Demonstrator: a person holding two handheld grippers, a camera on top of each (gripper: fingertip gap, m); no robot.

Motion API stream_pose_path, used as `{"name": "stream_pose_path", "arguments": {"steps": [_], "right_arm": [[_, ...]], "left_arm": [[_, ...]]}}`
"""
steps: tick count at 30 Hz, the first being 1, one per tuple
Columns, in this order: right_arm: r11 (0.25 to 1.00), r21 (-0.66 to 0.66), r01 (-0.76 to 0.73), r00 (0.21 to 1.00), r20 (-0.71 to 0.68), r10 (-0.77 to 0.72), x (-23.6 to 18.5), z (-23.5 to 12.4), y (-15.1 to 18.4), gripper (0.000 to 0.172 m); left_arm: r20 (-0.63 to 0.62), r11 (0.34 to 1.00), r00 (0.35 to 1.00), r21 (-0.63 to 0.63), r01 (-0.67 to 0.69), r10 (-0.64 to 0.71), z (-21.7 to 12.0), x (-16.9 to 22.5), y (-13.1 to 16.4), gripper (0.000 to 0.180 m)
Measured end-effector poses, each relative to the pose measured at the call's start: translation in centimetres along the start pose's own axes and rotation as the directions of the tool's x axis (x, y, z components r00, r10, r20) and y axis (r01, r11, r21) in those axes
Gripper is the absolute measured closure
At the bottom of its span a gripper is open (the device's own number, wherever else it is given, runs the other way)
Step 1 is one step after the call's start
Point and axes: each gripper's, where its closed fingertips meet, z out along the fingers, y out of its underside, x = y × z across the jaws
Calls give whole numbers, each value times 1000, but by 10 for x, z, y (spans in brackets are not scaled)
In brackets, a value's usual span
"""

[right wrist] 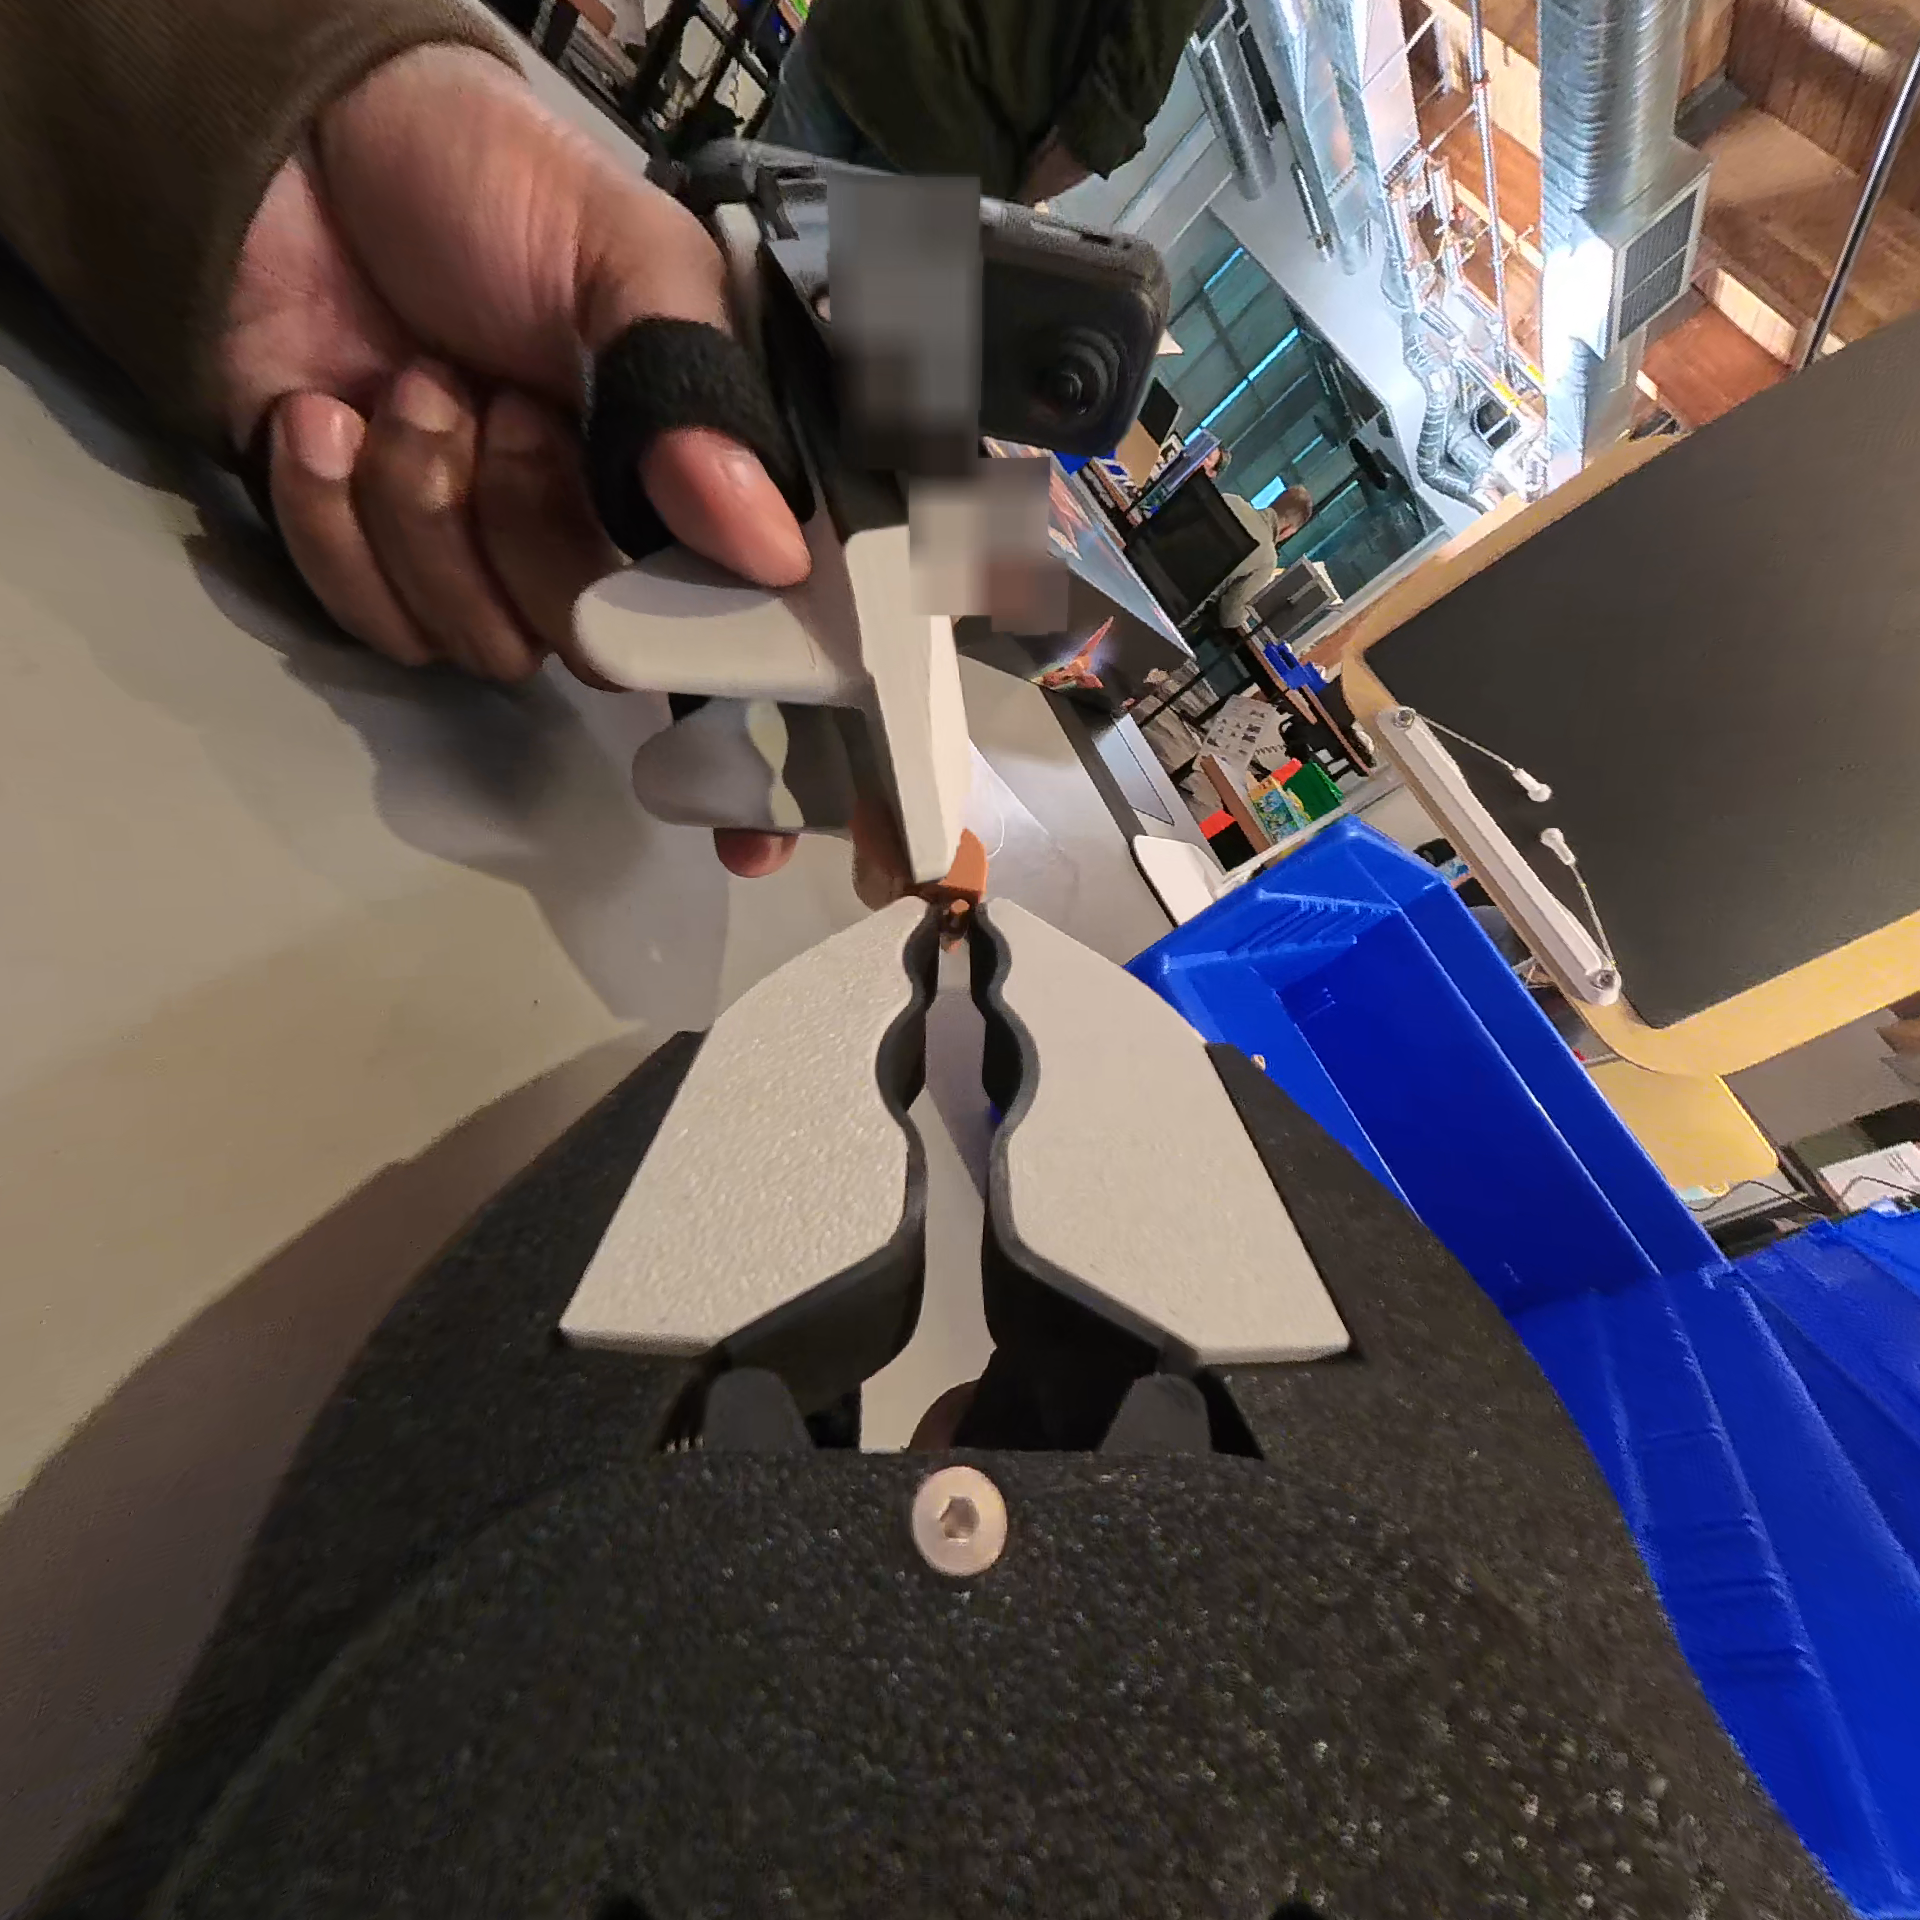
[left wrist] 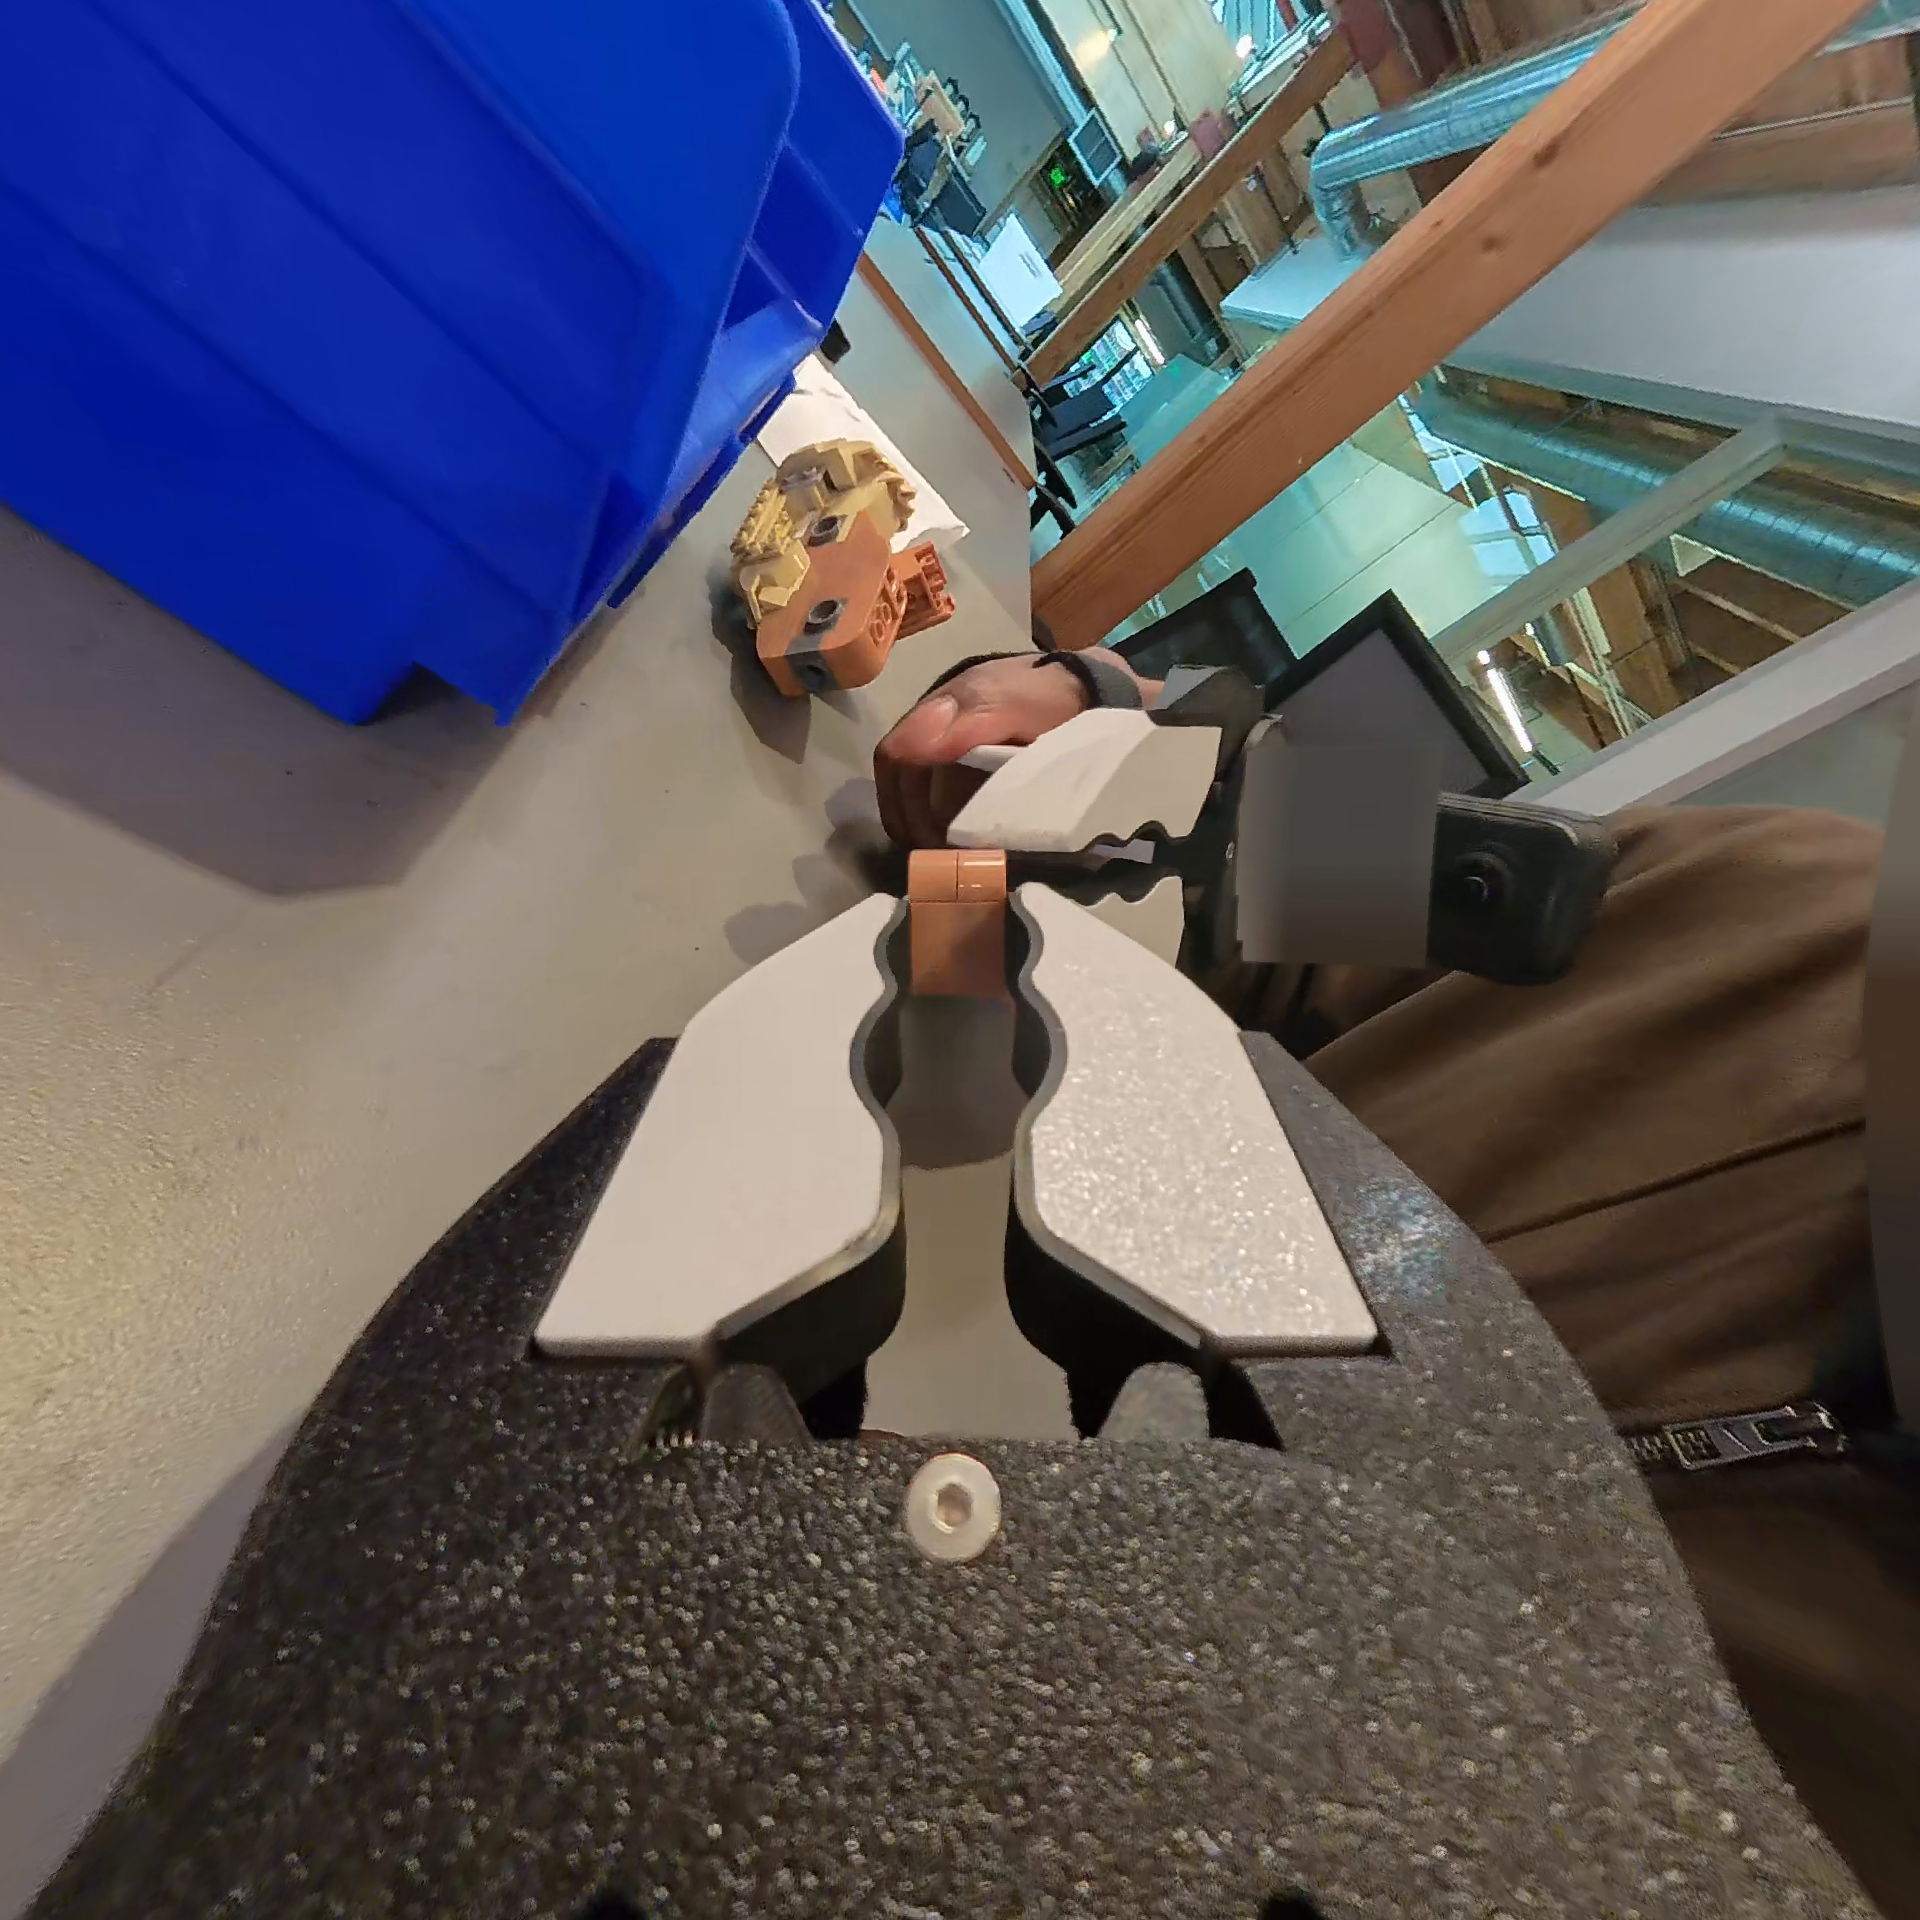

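While both grippers meet above the grey table (left wrist: 312,987), the left gripper (left wrist: 956,935) pinches a tan brick piece (left wrist: 956,914), pads pressed on its sides. Right gripper (right wrist: 954,925) is nearly closed, nipping a small tab of the same piece (right wrist: 956,904). Blue bins (left wrist: 364,312) stand beside; a tan-and-brown brick model (left wrist: 821,582) lies near them.

Blue bins (left wrist: 395,312) are blocking the far left; bare grey tabletop (left wrist: 312,987) is lying open nearby, brick model (left wrist: 821,592) standing beyond.
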Motion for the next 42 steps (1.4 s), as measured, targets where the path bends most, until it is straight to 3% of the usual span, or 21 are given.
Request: {"name": "stream_pose_path", "arguments": {"steps": [5, 16, 20, 26, 32, 34, 36, 42], "right_arm": [[1000, -17, -1, 1000, 0, 1, 0, 0, 2, 167], [1000, 10, 8, 999, 42, -8, -2, -6, -4, 169], [1000, -9, 27, 999, 34, -27, -1, -8, 1, 172], [999, -52, 12, 1000, -20, -13, 4, -1, 10, 171], [996, -34, -82, 997, -12, 81, 3, 4, 6, 141], [992, -19, -126, 992, 4, 126, 4, 4, 4, 145], [989, 2, -147, 989, 21, 147, 3, 2, 2, 162], [956, -21, -294, 946, 139, 294, 0, 0, 5, 164]], "left_arm": [[22, 1000, 1000, 3, -9, 9, 1, -1, 0, 164], [-59, 996, 995, 51, 79, -76, -2, 4, -6, 164], [-21, 971, 990, 192, 140, -138, -27, -16, -31, 164], [-40, 980, 991, 153, 129, -125, -16, -9, -24, 164], [-80, 976, 984, 140, 166, -156, -6, 0, -17, 164], [-81, 980, 985, 117, 163, -155, -1, 3, -13, 164], [-71, 983, 986, 100, 155, -149, 1, 3, -10, 164], [-49, 992, 993, 60, 110, -107, 2, 1, -8, 160]]}}
